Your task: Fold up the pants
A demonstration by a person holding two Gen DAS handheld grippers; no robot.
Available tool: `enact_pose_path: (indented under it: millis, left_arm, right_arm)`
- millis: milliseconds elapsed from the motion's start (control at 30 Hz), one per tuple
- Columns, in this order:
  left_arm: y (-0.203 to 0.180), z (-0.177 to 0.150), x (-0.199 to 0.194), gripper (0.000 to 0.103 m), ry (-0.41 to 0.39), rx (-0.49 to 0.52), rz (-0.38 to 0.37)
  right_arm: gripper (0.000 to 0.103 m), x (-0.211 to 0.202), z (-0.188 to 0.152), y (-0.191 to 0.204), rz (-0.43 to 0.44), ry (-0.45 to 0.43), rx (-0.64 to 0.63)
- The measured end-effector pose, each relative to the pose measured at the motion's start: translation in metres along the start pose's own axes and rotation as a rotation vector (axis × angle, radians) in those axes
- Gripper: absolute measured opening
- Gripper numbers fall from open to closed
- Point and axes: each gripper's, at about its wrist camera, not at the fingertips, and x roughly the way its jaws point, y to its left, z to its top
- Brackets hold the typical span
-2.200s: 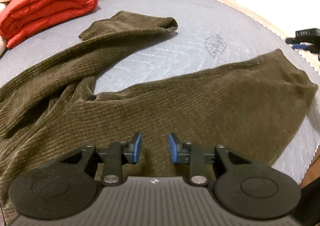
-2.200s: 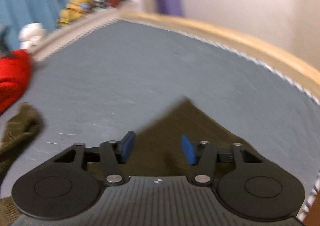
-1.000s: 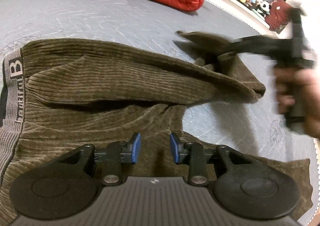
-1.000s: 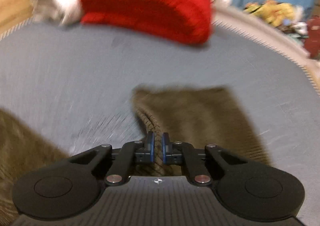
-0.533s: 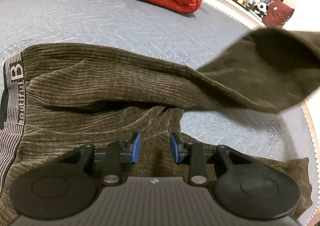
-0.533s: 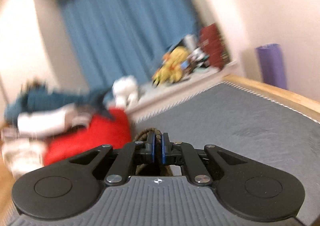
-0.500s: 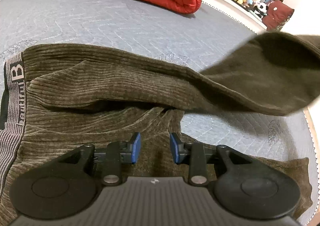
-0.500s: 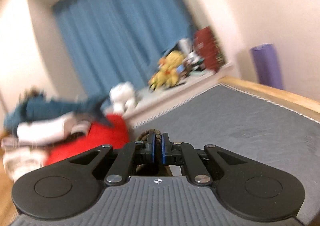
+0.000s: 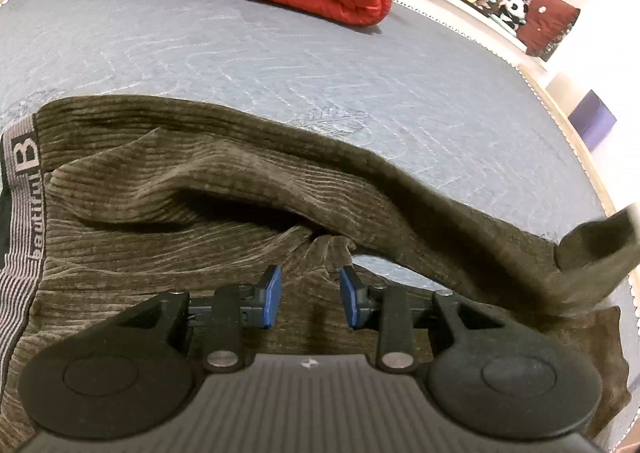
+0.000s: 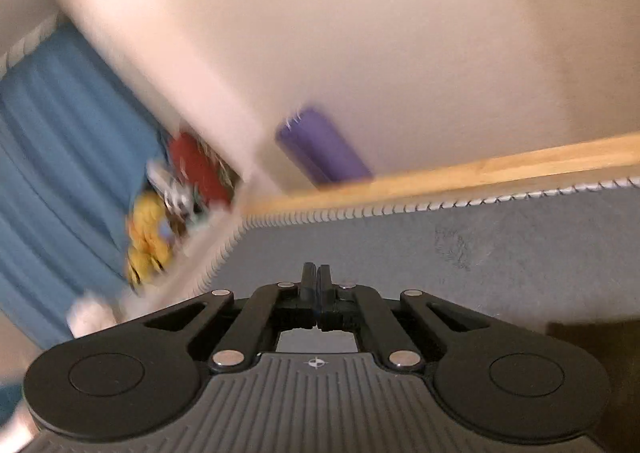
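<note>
Pants (image 9: 224,189) lie spread on the bed (image 9: 280,61), far leg half-draped over the near one, folding barely begun; the left claw (image 9: 308,295) hovers open and empty above the crotch, while the right claw (image 10: 317,281) looks pinched shut, its catch apparently hidden.
</note>
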Motion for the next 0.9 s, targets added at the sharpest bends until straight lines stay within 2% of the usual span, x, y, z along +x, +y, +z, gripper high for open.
enact_pose_path:
  millis: [33,67,100,133,200,300,367,433,533,600,667,733,800,833,900]
  left_arm:
    - [0.000,0.000,0.001,0.036,0.000,0.003,0.001]
    - [0.000,0.000,0.001,0.036,0.001,0.005,0.002]
    - [0.001,0.000,0.003,0.036,0.004,0.006,0.003]
    - [0.002,0.000,0.004,0.036,0.007,0.006,0.002]
    - [0.002,0.001,0.006,0.036,0.012,0.003,0.004]
    - [0.004,0.000,0.005,0.038,0.013,0.005,-0.002]
    - [0.003,0.000,0.004,0.040,0.011,0.014,-0.008]
    - [0.001,-0.001,0.004,0.040,0.012,0.021,-0.011]
    - [-0.001,-0.002,0.005,0.041,0.015,0.027,-0.013]
    - [-0.003,-0.004,0.005,0.041,0.016,0.032,-0.012]
    - [-0.004,-0.004,0.006,0.042,0.020,0.035,-0.011]
    - [-0.005,-0.003,0.008,0.042,0.022,0.034,-0.010]
    - [-0.006,-0.003,0.009,0.042,0.022,0.036,-0.008]
    - [-0.007,-0.003,0.010,0.042,0.022,0.037,-0.008]
    - [-0.008,-0.002,0.011,0.042,0.023,0.042,-0.008]
  right_arm:
    - [0.000,0.022,-0.006,-0.006,0.023,0.080,-0.006]
    - [0.005,0.036,-0.014,-0.014,0.008,0.139,-0.013]
    - [0.005,0.044,-0.024,-0.018,-0.007,0.172,-0.059]
    - [0.007,0.050,-0.037,-0.020,0.031,0.206,-0.146]
    - [0.016,0.056,-0.063,-0.029,0.129,0.286,-0.295]
    - [0.029,0.060,-0.091,-0.062,0.094,0.377,-0.407]
    - [0.032,0.061,-0.106,-0.095,0.023,0.433,-0.386]
    - [0.035,0.060,-0.113,-0.130,-0.004,0.492,-0.314]
    - [0.049,0.061,-0.121,-0.160,-0.037,0.493,-0.256]
    - [0.051,0.070,-0.120,-0.169,-0.048,0.481,-0.224]
    - [0.052,0.077,-0.122,-0.179,-0.025,0.507,-0.154]
    - [0.053,0.093,-0.126,-0.175,-0.014,0.536,-0.125]
    - [0.060,0.106,-0.133,-0.168,-0.027,0.560,-0.135]
    - [0.061,0.117,-0.139,-0.153,-0.046,0.564,-0.142]
    - [0.060,0.127,-0.145,-0.147,-0.112,0.576,-0.172]
